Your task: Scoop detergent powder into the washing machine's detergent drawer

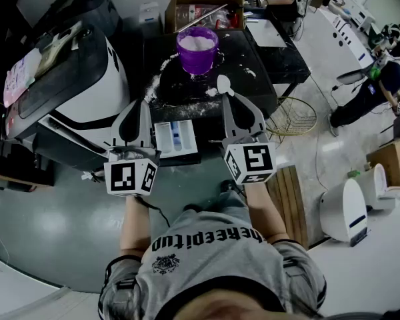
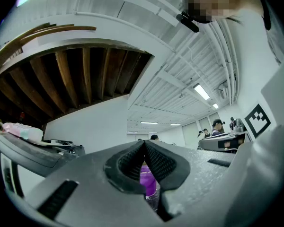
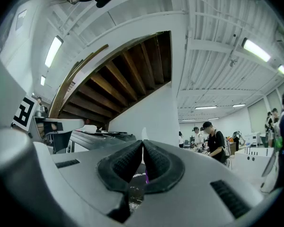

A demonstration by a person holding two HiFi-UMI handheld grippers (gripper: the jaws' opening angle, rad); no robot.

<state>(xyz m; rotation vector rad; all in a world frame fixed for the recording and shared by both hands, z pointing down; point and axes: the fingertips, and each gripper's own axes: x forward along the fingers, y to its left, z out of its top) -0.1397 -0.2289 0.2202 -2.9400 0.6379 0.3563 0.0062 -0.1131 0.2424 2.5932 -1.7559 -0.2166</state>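
Scooping step: judged to be at the start or between loads. Whether powder lies in the bowl of the scoop [image 1: 223, 83] cannot be told.
Right tongs [image 1: 231, 97]: clenched on the scoop's handle. In the right gripper view a thin white edge is seen rising between the closed pads [image 3: 154, 161].
Left tongs [image 1: 142, 107]: clenched on nothing, with the pads meeting. Only purple is seen through the gap below them in the left gripper view.
Powder supply: a purple bucket [image 1: 197, 57] is filled with white detergent powder [image 1: 196, 43] and stands on the black table [image 1: 263, 62], well beyond both tongs.
Spill: white powder is scattered on the table around the bucket's base.
Detergent drawer [image 1: 175, 137]: open and white with a blue insert. It is seen between the two tongs, at the table's near edge.
Washing machine [image 1: 87, 79]: white and black, at the left of the table.
Handling, scoop: judged light and stiff. It is best held by the handle with the bowl kept level.
Handling, powder: loose and easily spilled, so slow, level carrying to the drawer is advised.
Risk: tilting of the bowl, or powder missing the narrow compartment.
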